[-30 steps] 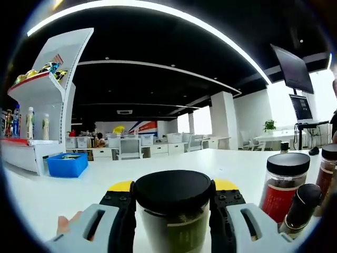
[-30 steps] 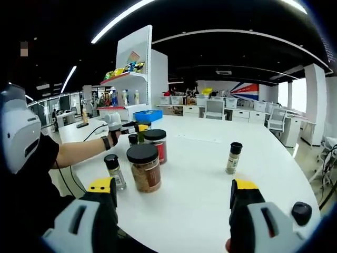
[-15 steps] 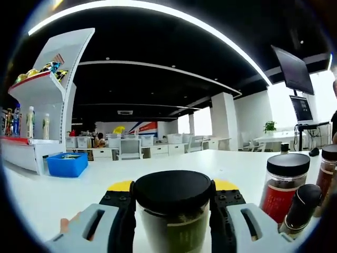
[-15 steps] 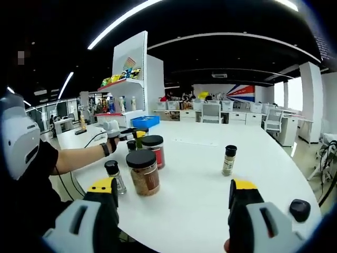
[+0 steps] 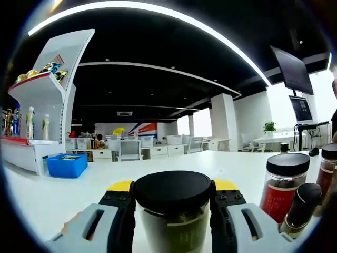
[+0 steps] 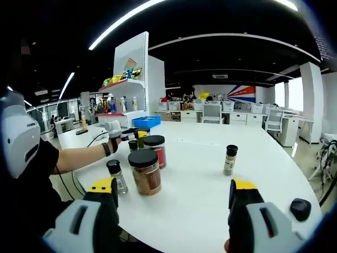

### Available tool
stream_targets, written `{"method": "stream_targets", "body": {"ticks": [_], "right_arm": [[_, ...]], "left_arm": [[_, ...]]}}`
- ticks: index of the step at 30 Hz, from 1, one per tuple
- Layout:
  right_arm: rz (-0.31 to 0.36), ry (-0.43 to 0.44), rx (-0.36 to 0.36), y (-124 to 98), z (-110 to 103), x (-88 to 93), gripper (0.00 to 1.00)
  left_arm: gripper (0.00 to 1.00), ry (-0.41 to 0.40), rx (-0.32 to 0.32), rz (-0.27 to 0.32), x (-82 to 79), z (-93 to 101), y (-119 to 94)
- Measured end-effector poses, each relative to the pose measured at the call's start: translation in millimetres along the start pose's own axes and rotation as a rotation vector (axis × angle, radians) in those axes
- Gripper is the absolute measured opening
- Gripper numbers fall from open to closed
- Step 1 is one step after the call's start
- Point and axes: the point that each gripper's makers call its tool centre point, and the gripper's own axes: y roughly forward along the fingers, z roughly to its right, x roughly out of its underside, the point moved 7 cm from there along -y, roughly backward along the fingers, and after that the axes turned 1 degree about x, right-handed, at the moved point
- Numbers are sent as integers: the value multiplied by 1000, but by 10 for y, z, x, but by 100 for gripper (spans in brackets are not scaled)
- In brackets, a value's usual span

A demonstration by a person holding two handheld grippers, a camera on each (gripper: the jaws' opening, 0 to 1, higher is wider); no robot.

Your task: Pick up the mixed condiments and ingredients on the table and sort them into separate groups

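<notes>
The left gripper [image 5: 172, 221] has its jaws clamped on a black-lidded clear jar of green seasoning [image 5: 172, 213], just beside the red-labelled jar [image 5: 284, 184], probably to group them; the right gripper [image 6: 174, 224] hovers with jaws apart, holding nothing, near the brown-filled jar [image 6: 145, 172]

Smooth white glossy table [image 6: 200, 174]; clear jars [image 6: 147, 174] with matt black lids [image 5: 172, 191]

Left gripper [image 5: 172, 211] clamped on black-lidded green jar [image 5: 172, 211], with red-labelled jar [image 5: 284, 182] and dark-capped bottle [image 5: 301, 206] near on white table [image 5: 79, 184].
</notes>
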Motion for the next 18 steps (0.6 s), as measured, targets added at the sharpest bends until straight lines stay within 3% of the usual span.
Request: {"method": "stream_targets", "body": {"ticks": [11,18], "right_arm": [[-23,-5,-19,17,-30,56,84],[-30,-9,-22,11,-28,73,84]], "left_arm": [[56,34,-5,2,9,9,-6],[55,7,8,10,-12,-13,-42]]}}
